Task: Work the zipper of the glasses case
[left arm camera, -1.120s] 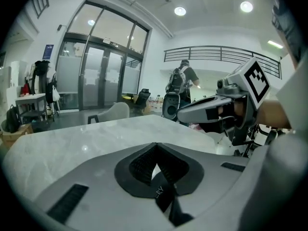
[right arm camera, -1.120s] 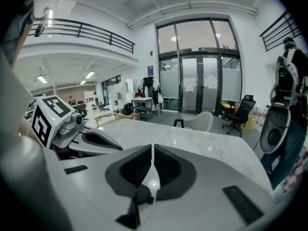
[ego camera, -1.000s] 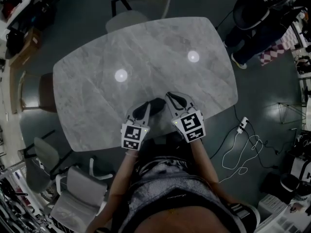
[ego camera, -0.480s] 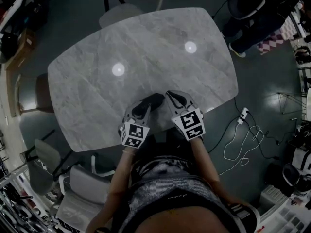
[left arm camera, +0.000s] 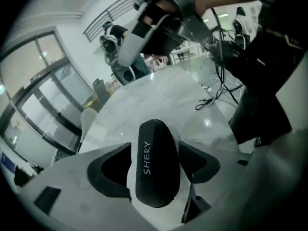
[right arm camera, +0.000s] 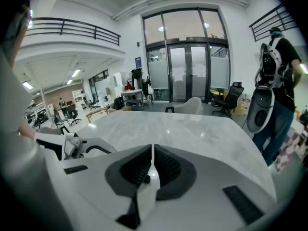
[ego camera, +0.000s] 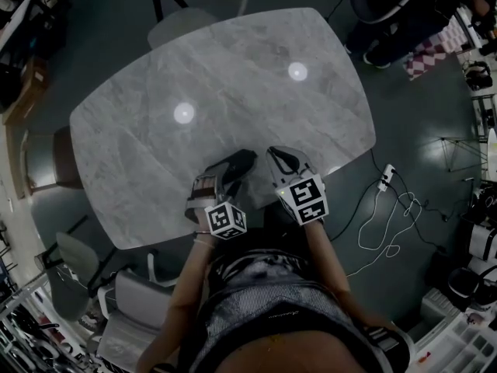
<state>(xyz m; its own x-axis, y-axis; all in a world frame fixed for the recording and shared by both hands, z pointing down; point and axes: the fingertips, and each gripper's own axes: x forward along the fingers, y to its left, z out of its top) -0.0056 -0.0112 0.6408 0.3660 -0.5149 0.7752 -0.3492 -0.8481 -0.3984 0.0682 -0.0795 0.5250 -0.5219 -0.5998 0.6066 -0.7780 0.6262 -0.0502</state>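
I had just spread my left tongs [left arm camera: 155,149] astride the glasses case [left arm camera: 156,179], right tongs [right arm camera: 152,152] closed empty at three o'clock; next, I judged, re-clamp and find the zipper pull.

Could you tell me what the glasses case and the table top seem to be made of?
Glasses case: probably a moulded hard shell in matte black, fabric or leatherette covering; rounded form, dull sheen, white printed lettering.
Table top: looks like polished grey marble or a marble-look slab; pale veining, mirrored ceiling lights.
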